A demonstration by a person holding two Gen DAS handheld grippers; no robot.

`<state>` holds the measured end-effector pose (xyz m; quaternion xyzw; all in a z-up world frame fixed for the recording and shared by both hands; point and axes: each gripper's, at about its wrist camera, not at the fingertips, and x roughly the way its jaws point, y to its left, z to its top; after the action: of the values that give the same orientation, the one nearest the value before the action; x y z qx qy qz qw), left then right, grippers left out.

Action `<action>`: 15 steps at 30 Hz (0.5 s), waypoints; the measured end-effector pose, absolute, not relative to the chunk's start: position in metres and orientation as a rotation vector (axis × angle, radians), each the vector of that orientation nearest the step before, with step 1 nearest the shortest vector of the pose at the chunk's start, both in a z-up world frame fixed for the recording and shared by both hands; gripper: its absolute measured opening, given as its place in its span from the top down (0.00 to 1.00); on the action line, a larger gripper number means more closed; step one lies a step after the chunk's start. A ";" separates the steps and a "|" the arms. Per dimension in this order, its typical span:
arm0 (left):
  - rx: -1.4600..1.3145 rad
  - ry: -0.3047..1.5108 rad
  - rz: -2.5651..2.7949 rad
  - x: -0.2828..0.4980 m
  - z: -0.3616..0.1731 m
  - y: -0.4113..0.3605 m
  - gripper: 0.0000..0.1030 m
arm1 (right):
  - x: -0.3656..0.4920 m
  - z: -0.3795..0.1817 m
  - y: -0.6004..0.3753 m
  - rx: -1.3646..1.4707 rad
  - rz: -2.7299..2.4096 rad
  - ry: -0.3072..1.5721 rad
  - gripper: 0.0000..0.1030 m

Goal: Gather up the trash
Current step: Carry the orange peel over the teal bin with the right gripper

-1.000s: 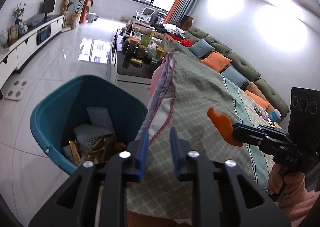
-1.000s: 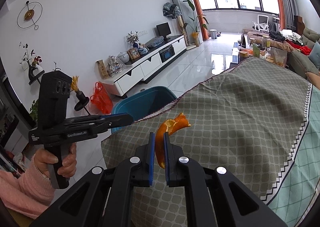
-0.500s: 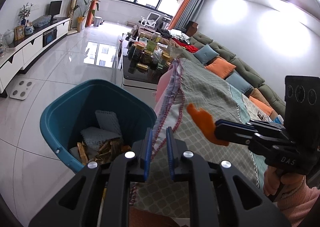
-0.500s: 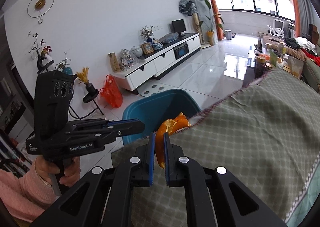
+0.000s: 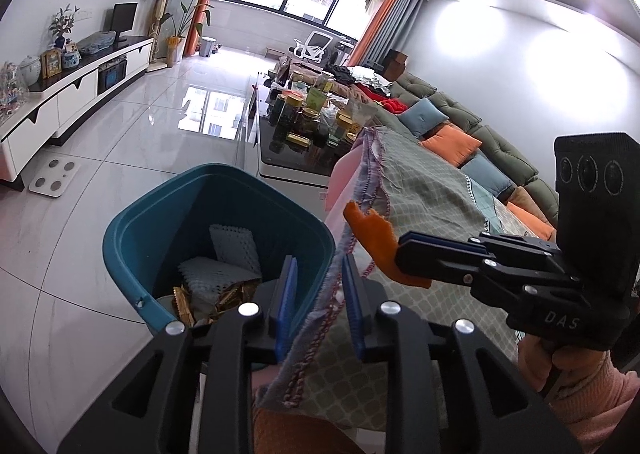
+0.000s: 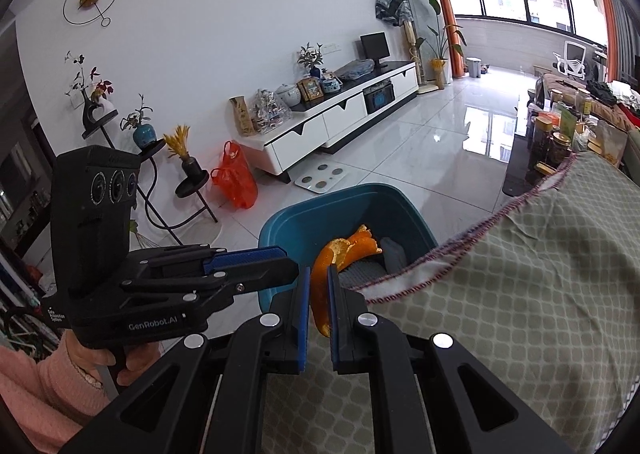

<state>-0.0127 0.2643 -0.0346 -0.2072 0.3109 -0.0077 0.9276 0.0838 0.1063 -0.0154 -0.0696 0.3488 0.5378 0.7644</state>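
Observation:
A curled orange peel (image 6: 346, 250) is pinched between the blue pads of my right gripper (image 6: 318, 296), which is shut on it. The peel hangs over the near rim of a teal bin (image 6: 280, 221). Seen from the left wrist, the same peel (image 5: 370, 234) sticks out of the right gripper (image 5: 402, 252) just right of the bin (image 5: 132, 230), which holds paper and wrappers. My left gripper (image 5: 318, 302) has its jaws opening. The stitched edge of the green checked tablecloth (image 5: 432, 205) runs loosely between its pads. The left gripper (image 6: 288, 264) sits beside the bin.
A coffee table crowded with jars (image 5: 304, 121) stands beyond the bin, with a long sofa and cushions (image 5: 460, 125) to its right. A white TV cabinet (image 6: 332, 125), a floor scale (image 5: 52, 177) and a red bag (image 6: 236, 177) sit on the tiled floor.
The right gripper has carried the peel left across the cloth to above the bin's rim. The left gripper's jaws have spread apart around the cloth edge.

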 end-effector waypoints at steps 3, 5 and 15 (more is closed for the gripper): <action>-0.426 0.635 -0.002 -0.013 -0.035 0.269 0.71 | 0.085 -0.015 0.113 -0.149 1.176 0.764 0.92; -0.430 0.634 0.004 -0.014 -0.035 0.271 0.71 | 0.087 -0.016 0.118 -0.145 1.180 0.770 0.92; -0.427 0.624 0.047 -0.015 -0.030 0.290 0.66 | 0.104 -0.025 0.136 -0.119 1.204 0.831 0.92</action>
<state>-0.0145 0.2898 -0.0299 -0.2085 0.3045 0.0232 0.9291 0.1036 0.1361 -0.0249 -0.0543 0.3790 0.5495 0.7426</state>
